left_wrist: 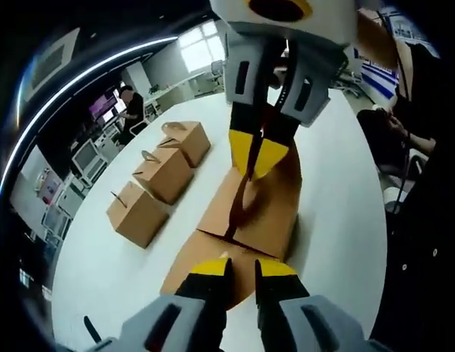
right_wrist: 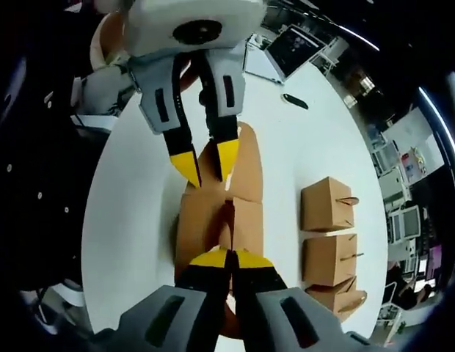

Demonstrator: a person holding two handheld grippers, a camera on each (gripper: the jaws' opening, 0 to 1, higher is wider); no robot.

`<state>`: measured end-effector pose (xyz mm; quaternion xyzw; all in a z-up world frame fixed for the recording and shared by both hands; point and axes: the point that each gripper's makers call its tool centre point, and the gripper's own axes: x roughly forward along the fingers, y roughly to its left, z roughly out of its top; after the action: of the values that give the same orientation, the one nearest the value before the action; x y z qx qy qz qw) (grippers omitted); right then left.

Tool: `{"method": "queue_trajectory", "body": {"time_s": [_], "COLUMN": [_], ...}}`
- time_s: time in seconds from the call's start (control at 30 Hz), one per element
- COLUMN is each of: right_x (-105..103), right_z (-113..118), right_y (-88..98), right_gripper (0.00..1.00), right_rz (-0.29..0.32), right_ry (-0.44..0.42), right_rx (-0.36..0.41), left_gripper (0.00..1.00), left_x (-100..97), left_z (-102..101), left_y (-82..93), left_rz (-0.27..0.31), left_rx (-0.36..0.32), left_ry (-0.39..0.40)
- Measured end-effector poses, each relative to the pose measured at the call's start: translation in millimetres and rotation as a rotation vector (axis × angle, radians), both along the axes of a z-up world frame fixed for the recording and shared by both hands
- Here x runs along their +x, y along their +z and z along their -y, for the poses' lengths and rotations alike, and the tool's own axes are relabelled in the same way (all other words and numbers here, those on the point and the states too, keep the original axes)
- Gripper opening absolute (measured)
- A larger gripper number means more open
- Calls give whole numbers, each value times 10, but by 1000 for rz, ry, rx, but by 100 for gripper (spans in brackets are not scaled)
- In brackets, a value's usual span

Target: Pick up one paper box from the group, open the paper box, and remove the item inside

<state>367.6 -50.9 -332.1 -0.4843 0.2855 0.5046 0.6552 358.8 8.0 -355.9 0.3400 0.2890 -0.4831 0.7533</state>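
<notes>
Brown card flaps of the box (left_wrist: 246, 220) are pinched by both the left gripper (left_wrist: 242, 270) and right gripper (right_wrist: 231, 258), so each should pull outward evenly, without tearing.

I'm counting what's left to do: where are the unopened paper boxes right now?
Three closed paper boxes stand in a row on the white table, left of the opened box in the left gripper view, right of it in the right gripper view.

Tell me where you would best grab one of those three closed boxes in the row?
Probably by the thin handle loop sticking up from the middle closed box. It stands above the top, so jaws coming straight down could pinch it from both sides; the boxes on either side crowd the walls.
</notes>
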Motion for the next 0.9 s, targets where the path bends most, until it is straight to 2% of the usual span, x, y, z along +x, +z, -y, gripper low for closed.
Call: {"method": "queue_trajectory", "body": {"time_s": [0.5,0.73,0.77,0.87,0.9], "right_x": [-60,-36,-34,-87,-113], "right_z": [-1,33,19,15,20], "right_y": [71,1,8,3,-1], "right_gripper": [3,4,6,27,28], "right_rz": [-60,-56,-48,-57,-59], "right_ry": [-16,-21,-13,9,11], "right_rx": [51,56,72,91,92], "left_gripper": [16,16,16,16,16], "left_x": [18,15,16,-10,-14], "left_z": [13,33,39,71,78], "left_y": [-26,-8,-4,10,10], "left_rz": [5,12,16,6,5], "left_rx": [19,12,12,0,-1], "left_ry": [10,9,7,-2,-3]}}
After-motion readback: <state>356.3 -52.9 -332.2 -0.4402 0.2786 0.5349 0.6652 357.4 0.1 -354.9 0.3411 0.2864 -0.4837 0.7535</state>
